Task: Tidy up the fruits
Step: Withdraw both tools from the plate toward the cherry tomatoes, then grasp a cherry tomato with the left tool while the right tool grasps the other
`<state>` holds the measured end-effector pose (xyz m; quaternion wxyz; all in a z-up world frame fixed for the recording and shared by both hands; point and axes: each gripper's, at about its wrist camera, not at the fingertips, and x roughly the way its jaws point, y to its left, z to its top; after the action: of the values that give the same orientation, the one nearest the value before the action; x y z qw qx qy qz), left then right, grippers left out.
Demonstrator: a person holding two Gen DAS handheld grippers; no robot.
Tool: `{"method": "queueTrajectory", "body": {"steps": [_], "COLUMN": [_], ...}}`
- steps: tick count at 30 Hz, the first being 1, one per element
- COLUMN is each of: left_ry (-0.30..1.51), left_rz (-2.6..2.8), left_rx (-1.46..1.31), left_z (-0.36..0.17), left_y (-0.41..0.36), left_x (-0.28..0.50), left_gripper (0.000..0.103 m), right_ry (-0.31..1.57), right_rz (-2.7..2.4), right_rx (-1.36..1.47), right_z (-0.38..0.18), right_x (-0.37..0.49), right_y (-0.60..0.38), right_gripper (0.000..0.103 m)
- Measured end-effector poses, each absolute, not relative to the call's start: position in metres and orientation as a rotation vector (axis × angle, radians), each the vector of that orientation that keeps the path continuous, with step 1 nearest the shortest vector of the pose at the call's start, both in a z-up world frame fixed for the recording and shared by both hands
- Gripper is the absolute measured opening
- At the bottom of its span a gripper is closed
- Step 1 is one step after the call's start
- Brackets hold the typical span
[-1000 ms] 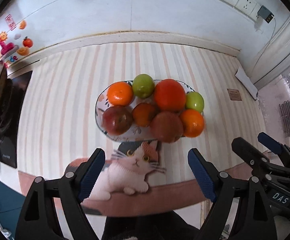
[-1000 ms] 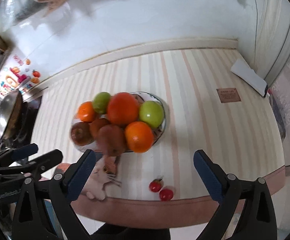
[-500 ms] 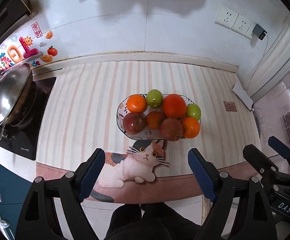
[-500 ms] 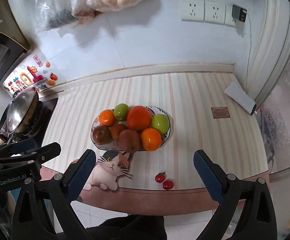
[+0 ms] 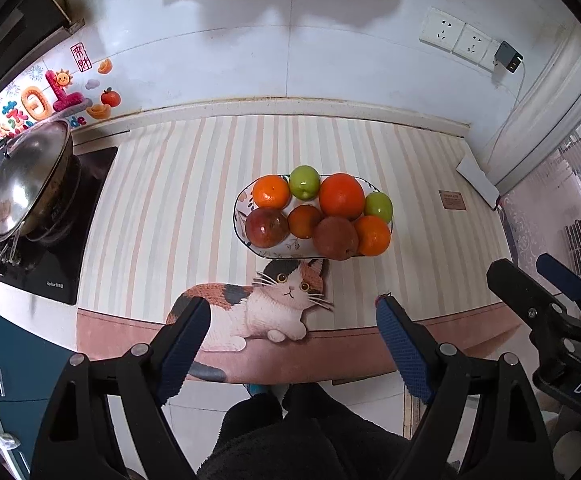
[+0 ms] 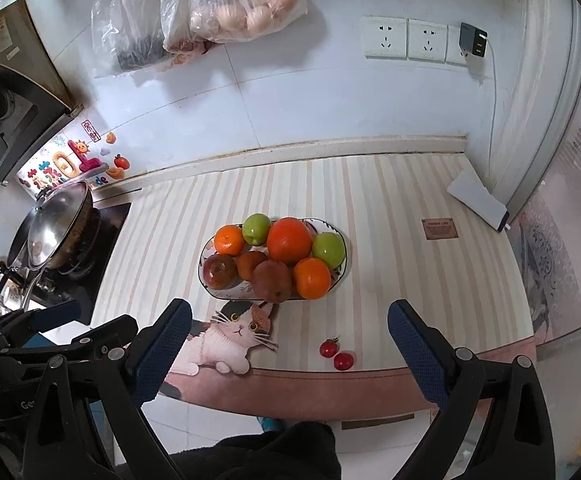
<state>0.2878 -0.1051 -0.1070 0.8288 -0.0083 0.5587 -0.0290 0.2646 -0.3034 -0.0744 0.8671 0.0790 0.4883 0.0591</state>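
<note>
Far left, lidded steel wok (image 5: 30,176) on a black cooktop (image 5: 56,264), colourful wall stickers (image 5: 46,100) behind it. Striped mat (image 5: 162,216) covers the counter, calico cat print (image 5: 266,308) at its front edge. Mid-counter, patterned oval bowl (image 6: 206,258) piled with fruit: small orange (image 6: 229,239) and green apple (image 6: 257,229) at back left, big orange (image 6: 289,241) centre, second green apple (image 6: 328,249) right, dark red apple (image 6: 220,271) front left, brown-red fruit (image 6: 271,281) front, another orange (image 6: 311,278) front right. Two cherry tomatoes (image 6: 335,354) loose on the mat right of the cat, outside the bowl, near the counter edge. Left gripper (image 5: 292,334) jaws wide, nothing between, hanging above the counter's front edge. Right gripper (image 6: 290,334) also wide, empty, apart from all fruit. Bags (image 6: 226,4) hang on the wall above; sockets (image 6: 406,38) upper right; white flat object (image 6: 476,194) far right by the wall. Dark clothing (image 6: 258,452) of the person at bottom.
</note>
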Motion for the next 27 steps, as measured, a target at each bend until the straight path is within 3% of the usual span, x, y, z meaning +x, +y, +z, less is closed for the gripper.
{"method": "queueTrajectory", "body": {"steps": [9, 11, 13, 20, 27], "left_ry": [1.21, 1.234, 1.265, 1.38, 1.453], "left_rz": [-0.013, -0.011, -0.008, -0.039, -0.101], "left_rx": [0.055, 0.074, 0.101, 0.186, 0.238], "left_z": [-0.153, -0.169, -0.19, -0.258, -0.3], "left_y": [-0.119, -0.123, -0.13, -0.154, -0.173], "left_x": [0.312, 0.319, 0.326, 0.341, 0.344], "left_gripper": [0.085, 0.085, 0.085, 0.085, 0.084], "right_ry": [1.118, 1.159, 1.198, 1.34, 1.394], "right_rz": [0.051, 0.031, 0.028, 0.051, 0.054], "right_rx": [0.252, 0.267, 0.292, 0.381, 0.404], "right_z": [-0.141, -0.17, -0.198, -0.296, -0.349], "right_x": [0.28, 0.284, 0.288, 0.291, 0.291], "right_y": [-0.346, -0.358, -0.366, -0.37, -0.358], "right_gripper": [0.098, 0.088, 0.07, 0.064, 0.045]}}
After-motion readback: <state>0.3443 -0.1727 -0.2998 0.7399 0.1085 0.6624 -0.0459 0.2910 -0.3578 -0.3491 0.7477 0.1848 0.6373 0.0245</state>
